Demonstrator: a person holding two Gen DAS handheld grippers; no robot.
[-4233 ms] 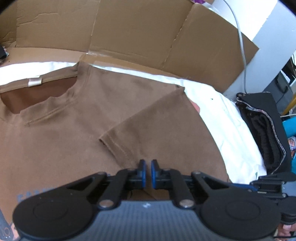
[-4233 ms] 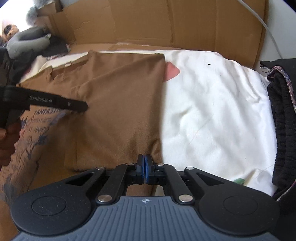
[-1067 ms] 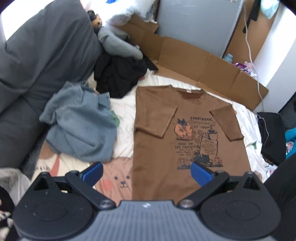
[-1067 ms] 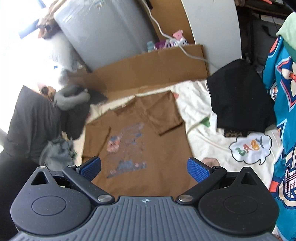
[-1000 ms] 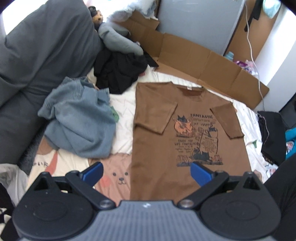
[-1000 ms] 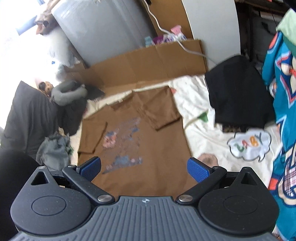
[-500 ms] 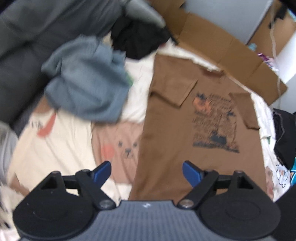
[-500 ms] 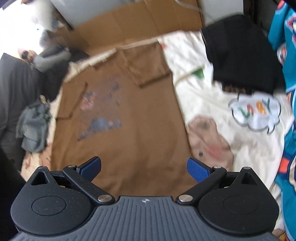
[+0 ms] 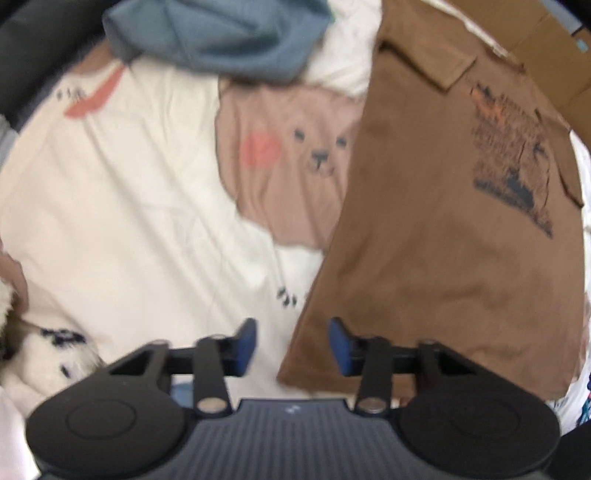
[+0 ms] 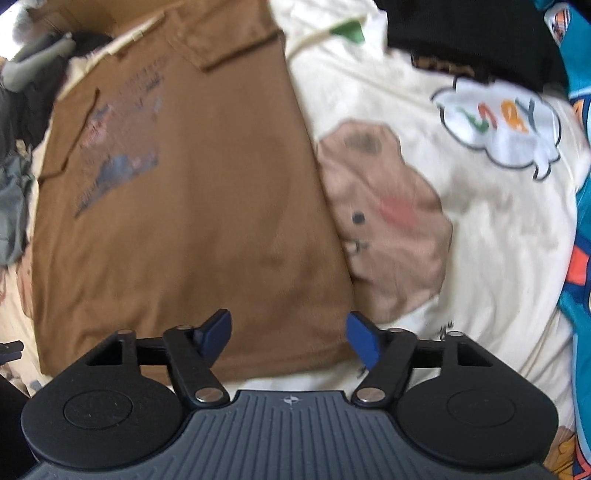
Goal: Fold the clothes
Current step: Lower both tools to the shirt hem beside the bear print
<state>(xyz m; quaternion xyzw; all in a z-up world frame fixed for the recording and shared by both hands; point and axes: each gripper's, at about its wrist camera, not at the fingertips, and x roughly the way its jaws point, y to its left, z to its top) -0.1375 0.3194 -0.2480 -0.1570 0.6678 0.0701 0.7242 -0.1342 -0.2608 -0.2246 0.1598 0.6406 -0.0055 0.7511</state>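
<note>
On a cream bedsheet (image 9: 147, 206) printed with a pinkish-tan bear face (image 9: 295, 162), a brown short-sleeved T-shirt with a dark blue and orange chest graphic (image 9: 443, 236) lies flat, print side up, both sleeves folded inward over its body. At the shirt's bottom hem, the left gripper (image 9: 291, 345) hangs with its blue-padded jaws spread apart and holding nothing, the hem's left corner lying between them in the left wrist view. The right gripper (image 10: 288, 334) is likewise spread wide and empty, poised above the hem near the shirt's right corner, as seen from the right wrist camera. Whether either claw touches the fabric cannot be told through the motion blur. A crumpled grey-blue garment (image 9: 221, 33) sits on the sheet beside the shirt's left sleeve. A black garment (image 10: 461, 33) lies at the far right of the sheet, above a white cloud-shaped print with coloured letters (image 10: 498, 122). Brown cardboard (image 9: 546, 44) lies beyond the shirt's collar.
</note>
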